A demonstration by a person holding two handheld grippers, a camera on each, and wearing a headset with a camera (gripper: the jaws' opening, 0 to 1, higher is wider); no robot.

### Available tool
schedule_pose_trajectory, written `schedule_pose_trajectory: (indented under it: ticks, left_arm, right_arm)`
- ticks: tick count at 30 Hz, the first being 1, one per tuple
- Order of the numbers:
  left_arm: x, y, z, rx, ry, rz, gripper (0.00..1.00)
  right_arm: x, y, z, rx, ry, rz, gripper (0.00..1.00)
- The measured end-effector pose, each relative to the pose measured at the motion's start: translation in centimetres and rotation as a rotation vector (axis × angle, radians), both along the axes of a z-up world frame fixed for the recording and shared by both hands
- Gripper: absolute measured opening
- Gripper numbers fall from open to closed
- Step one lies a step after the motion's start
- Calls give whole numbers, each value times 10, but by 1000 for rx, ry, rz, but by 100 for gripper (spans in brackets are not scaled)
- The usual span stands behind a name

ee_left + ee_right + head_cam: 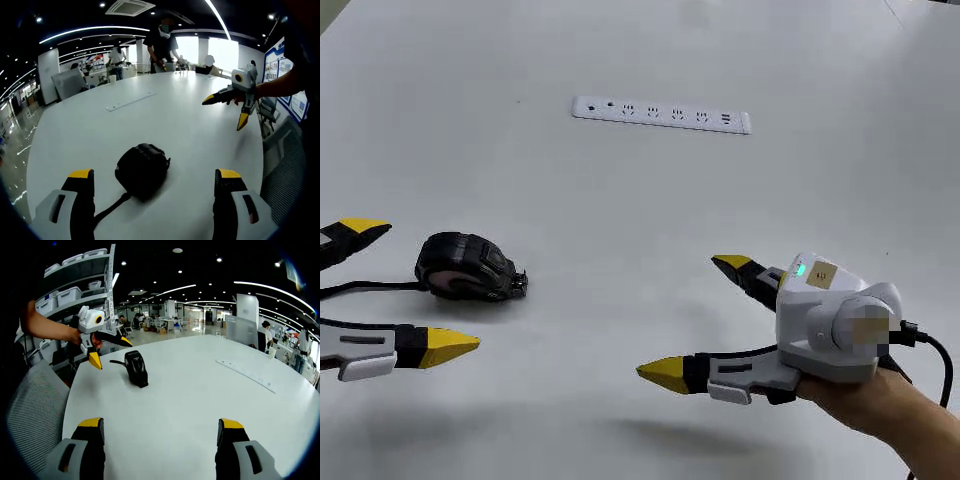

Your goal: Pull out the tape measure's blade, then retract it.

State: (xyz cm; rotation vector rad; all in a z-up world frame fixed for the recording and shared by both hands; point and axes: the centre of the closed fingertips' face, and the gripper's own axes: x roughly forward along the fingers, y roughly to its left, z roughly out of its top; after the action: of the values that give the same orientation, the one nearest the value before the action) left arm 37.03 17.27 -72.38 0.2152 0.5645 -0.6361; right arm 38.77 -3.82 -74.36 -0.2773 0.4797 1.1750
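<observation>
Both claws are wide open and hold nothing. The tape measure (470, 267) lies on its side on the white table (620, 200), toward the near left. Blade fully wound in, task not started as I read it. The left gripper (112, 354) brackets the case: in the head view one jaw sits behind it and one in front, and in the left gripper view the black body is centred between the yellow tips. Jaws are apart from the case as far as I can tell, no contact. That reads as lined up to clamp the body and anchor it. The wrist strap (370, 288) trails off the case's left end toward that gripper, so it's out of the pull path. The case's mouth end (520, 283) points right, toward the right gripper (681, 317), which hovers over the table well apart from the case with its tips aimed back at it. That makes sense: left holds the body, right takes the hook and draws it out to the right. I can't resolve the hook tab itself, too small. The power strip (660, 113) sits at the far side, well clear of the work. Main risk I see is that the case is rounded and could roll or skid if the left jaws close off-centre.
</observation>
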Motion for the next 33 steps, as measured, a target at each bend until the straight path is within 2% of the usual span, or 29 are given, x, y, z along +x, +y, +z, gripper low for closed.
schedule_pose_trajectory:
  ticks: [6,24,31,33]
  left_arm:
    - [6,3,-1,27,6,-35,95]
    - [17,8,-10,90,58,-155,83]
    - [20,4,-14,119,80,-218,74]
    - [20,3,-14,136,75,-248,70]
  right_arm:
    - [5,10,-2,-9,-13,55,89]
    - [13,47,-12,-29,-29,211,76]
    - [14,58,-18,-51,-40,274,70]
    - [14,62,-20,-54,-43,291,68]
